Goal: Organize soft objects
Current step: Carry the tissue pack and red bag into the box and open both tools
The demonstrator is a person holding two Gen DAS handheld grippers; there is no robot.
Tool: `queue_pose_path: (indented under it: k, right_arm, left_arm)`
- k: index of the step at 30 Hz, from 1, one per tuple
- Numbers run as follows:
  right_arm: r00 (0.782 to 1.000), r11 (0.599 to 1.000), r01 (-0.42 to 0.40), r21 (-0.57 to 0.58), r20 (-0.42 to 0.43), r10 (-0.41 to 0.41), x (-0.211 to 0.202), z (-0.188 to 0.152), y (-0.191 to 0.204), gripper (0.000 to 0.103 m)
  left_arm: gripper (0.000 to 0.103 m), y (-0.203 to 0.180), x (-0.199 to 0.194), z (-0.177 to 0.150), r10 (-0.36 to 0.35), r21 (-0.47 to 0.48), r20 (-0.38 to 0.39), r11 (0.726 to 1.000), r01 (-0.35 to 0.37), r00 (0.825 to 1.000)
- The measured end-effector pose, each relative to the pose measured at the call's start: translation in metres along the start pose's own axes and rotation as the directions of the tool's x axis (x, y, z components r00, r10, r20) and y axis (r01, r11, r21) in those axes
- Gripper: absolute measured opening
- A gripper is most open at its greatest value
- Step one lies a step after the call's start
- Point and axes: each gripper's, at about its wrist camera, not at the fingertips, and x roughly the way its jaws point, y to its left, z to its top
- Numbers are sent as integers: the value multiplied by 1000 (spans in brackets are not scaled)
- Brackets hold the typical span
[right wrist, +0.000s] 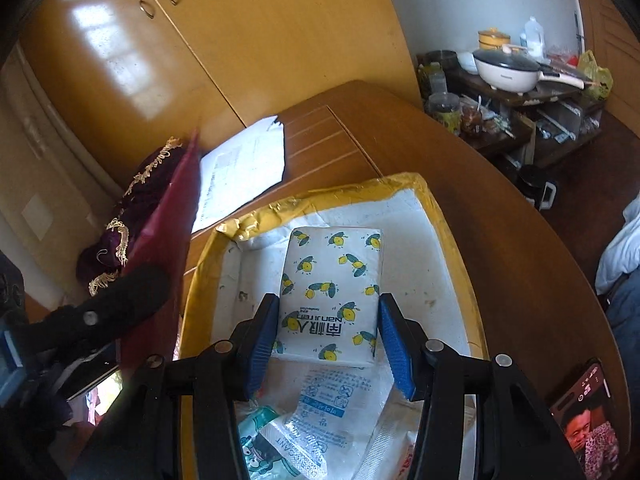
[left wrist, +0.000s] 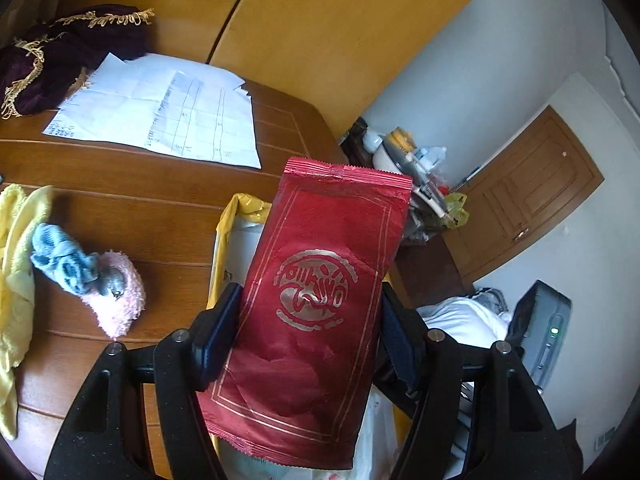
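Observation:
My left gripper (left wrist: 308, 334) is shut on a red foil packet (left wrist: 320, 300) and holds it upright over the near edge of a white foam box (left wrist: 244, 204) with yellow tape on its rim. In the right wrist view that packet (right wrist: 168, 220) shows edge-on, left of the box (right wrist: 440, 216). Inside the box, my right gripper (right wrist: 330, 346) has its blue pads pressed against both sides of a white tissue pack with lemon print (right wrist: 332, 280). Below the pack lie several white sachets (right wrist: 320, 400). A blue sock (left wrist: 60, 264), a pink fuzzy sock (left wrist: 120, 300) and a yellow cloth (left wrist: 16, 260) lie on the table at the left.
Loose papers (left wrist: 160, 112) and a purple velvet cloth with gold fringe (left wrist: 60, 52) lie at the back of the wooden table (left wrist: 140, 208). A phone (right wrist: 584, 420) rests near the table's right edge. A yellow cabinet stands behind; a cluttered low shelf (right wrist: 520, 92) stands beyond the table.

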Motion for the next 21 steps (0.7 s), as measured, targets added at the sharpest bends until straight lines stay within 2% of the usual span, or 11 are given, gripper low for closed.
queue_pose_path:
  k: [2, 5, 11, 16, 19, 21]
  right_arm:
    - [1000, 1000, 4, 14, -3, -4, 1, 1, -2, 52]
    - [1000, 1000, 6, 25, -7, -6, 2, 2, -4, 54]
    - [1000, 999, 10, 48, -9, -10, 4, 1, -9, 54]
    - [1000, 997, 7, 80, 21, -9, -1, 1, -14, 56]
    - [999, 995, -37, 91, 41, 34, -5, 1, -16, 56]
    - [997, 996, -33, 81, 69, 27, -10, 1, -13, 57]
  left_arm:
    - [66, 2, 11, -1, 11, -15, -33, 1000, -11, 999]
    - [65, 0, 19, -3, 37, -12, -39, 999, -37, 999]
    - [66, -5, 23, -6, 31, 1, -57, 1000, -31, 998]
    - [66, 3, 30, -1, -10, -47, -78, 999, 6, 997]
    - [66, 5, 26, 0, -32, -57, -65, 998, 29, 997]
    - [67, 4, 21, 1, -44, -51, -55, 998, 41, 998]
